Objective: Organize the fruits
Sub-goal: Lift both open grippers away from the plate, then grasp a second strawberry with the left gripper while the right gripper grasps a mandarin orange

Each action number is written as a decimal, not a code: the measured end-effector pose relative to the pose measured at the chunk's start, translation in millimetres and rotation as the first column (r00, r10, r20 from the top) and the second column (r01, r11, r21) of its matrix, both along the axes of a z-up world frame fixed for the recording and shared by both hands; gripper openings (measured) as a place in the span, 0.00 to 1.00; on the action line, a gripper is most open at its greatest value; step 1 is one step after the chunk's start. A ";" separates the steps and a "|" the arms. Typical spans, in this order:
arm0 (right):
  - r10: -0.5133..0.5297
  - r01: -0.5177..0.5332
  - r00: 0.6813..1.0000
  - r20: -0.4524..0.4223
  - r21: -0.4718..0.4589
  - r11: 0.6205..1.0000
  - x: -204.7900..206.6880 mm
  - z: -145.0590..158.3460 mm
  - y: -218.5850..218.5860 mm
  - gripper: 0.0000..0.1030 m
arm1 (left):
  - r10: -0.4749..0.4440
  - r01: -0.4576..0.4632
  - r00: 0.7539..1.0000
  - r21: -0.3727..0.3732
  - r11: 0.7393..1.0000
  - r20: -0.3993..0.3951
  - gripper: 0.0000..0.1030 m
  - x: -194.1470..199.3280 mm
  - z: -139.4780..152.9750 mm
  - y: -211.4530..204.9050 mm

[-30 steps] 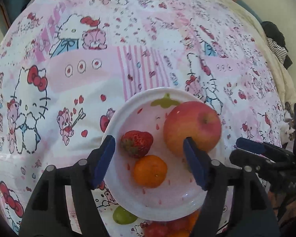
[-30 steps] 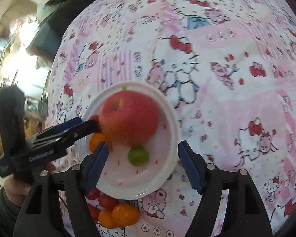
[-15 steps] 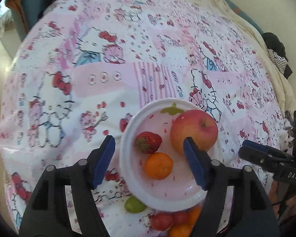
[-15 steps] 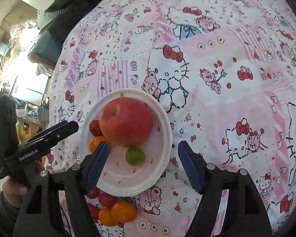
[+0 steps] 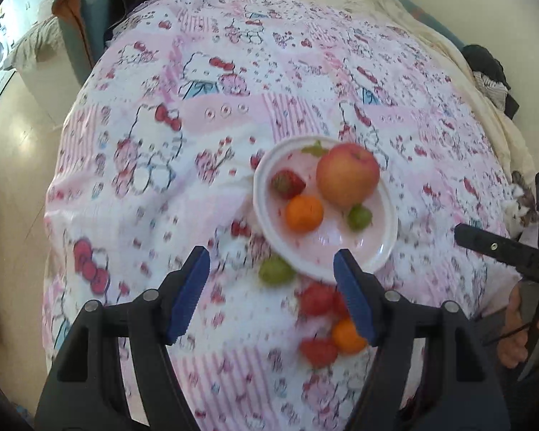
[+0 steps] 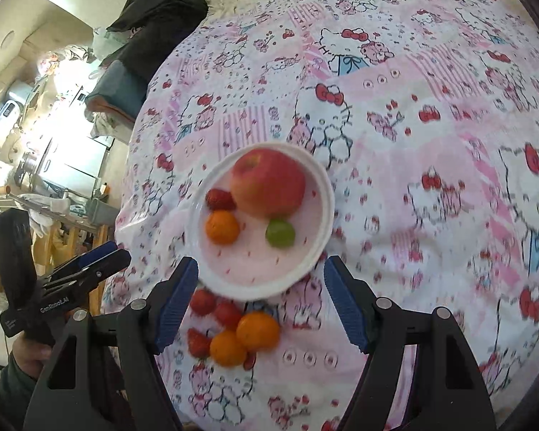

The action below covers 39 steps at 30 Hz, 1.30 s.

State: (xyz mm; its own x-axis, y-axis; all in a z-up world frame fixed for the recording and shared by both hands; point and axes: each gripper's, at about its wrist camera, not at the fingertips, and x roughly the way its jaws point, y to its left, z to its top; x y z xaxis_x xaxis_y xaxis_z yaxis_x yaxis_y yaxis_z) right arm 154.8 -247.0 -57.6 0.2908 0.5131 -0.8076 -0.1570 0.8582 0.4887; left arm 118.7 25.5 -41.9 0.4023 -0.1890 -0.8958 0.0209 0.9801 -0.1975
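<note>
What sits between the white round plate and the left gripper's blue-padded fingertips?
In the left wrist view, one loose green grape on the patterned cloth, near the white round plate and ahead of the left gripper.

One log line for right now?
plate: apple, strawberry, orange, grape | loose: fruits near plate | left gripper: open | right gripper: open

My left wrist cam looks fwd/down along its fingers from above the bed, plate (image 5: 384, 248) up ahead, past the fingertips, a bit right of ctr. My right wrist cam same downward tilt, closer in, plate (image 6: 327, 194) centred just beyond its fingertips. Both share plate, loose fruit pile (image 5: 330, 323) (image 6: 233, 327) beside it, Hello Kitty bedsheet (image 5: 161, 143) (image 6: 431, 125). Each cam catches the other gripper at frame edge: right gripper (image 5: 463, 231) right-side, left gripper (image 6: 120, 251) left-side.
</note>
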 end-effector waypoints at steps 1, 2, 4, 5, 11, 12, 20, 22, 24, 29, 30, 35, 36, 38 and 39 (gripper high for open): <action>0.002 -0.002 1.000 0.000 0.002 1.000 -6.0 0.3 0.3 0.73 | -0.005 0.005 1.000 0.008 1.000 -0.002 0.66 -4.0 -0.6 -1.0; 0.003 -0.003 1.000 -0.001 0.005 1.000 -12.1 0.3 0.4 0.73 | -0.018 0.018 1.000 0.021 1.000 -0.005 0.66 -11.1 -2.2 -2.2; -0.005 0.005 1.000 -0.006 0.011 1.000 -21.1 -1.3 -0.3 0.73 | -0.037 0.038 0.999 0.034 0.999 -0.017 0.66 -20.2 -5.5 -4.3; -0.011 0.011 1.000 -0.012 0.014 1.000 -25.9 -3.4 -0.5 0.73 | -0.053 0.054 0.998 0.039 0.998 -0.025 0.66 -25.7 -8.3 -6.3; -0.034 0.035 0.998 -0.054 0.016 0.999 -37.9 -17.0 3.1 0.73 | -0.187 0.194 0.978 0.074 0.978 -0.096 0.66 -48.2 -27.0 -33.5; -0.032 0.033 0.998 -0.061 0.011 0.999 -37.9 -19.5 5.3 0.73 | -0.219 0.229 0.970 0.090 0.969 -0.108 0.66 -50.9 -30.2 -40.2; -0.045 0.043 0.996 -0.073 -0.025 0.999 -34.8 -25.1 6.4 0.73 | -0.440 0.485 0.863 0.162 0.859 -0.249 0.66 -62.4 -71.0 -85.8; -0.052 0.049 0.996 -0.079 -0.031 0.998 -34.7 -26.4 3.8 0.73 | -0.457 0.506 0.851 0.169 0.846 -0.258 0.66 -61.2 -75.0 -91.4; -0.059 0.055 0.995 -0.085 -0.043 0.998 -34.8 -28.4 -0.1 0.73 | -0.467 0.516 0.846 0.174 0.839 -0.259 0.61 -58.7 -77.7 -95.8; -0.078 0.074 0.992 -0.095 -0.050 0.996 -36.6 -30.4 -11.3 0.73 | -0.462 0.522 0.839 0.186 0.832 -0.288 0.54 -51.4 -86.4 -101.8; -0.083 0.078 0.992 -0.096 -0.049 0.996 -37.1 -30.6 -14.4 0.73 | -0.464 0.526 0.837 0.194 0.828 -0.290 0.52 -50.6 -87.1 -102.9; -0.100 0.095 0.990 -0.103 -0.058 0.994 -37.2 -32.6 -22.5 0.73 | -0.472 0.538 0.829 0.196 0.820 -0.301 0.44 -46.2 -89.0 -113.1; -0.104 0.098 0.989 -0.107 -0.057 0.994 -36.9 -33.0 -23.4 0.73 | -0.474 0.541 0.828 0.201 0.817 -0.301 0.42 -45.2 -88.5 -114.6; -0.109 0.103 0.988 -0.107 -0.054 0.993 -37.4 -32.4 -24.8 0.73 | -0.475 0.545 0.827 0.223 0.808 -0.300 0.38 -45.3 -88.6 -118.7; -0.108 0.103 0.989 -0.104 -0.053 0.993 -37.6 -31.7 -24.4 0.73 | -0.475 0.545 0.827 0.222 0.809 -0.300 0.37 -43.9 -88.0 -120.1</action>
State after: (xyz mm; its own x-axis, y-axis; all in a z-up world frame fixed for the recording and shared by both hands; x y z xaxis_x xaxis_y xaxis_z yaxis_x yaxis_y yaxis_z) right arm 117.2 -271.4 -89.4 0.2522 0.4448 -0.8594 -0.0139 0.8896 0.4564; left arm 74.8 -94.6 -129.9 0.1067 -0.0333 -0.9937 0.5243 0.8511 0.0278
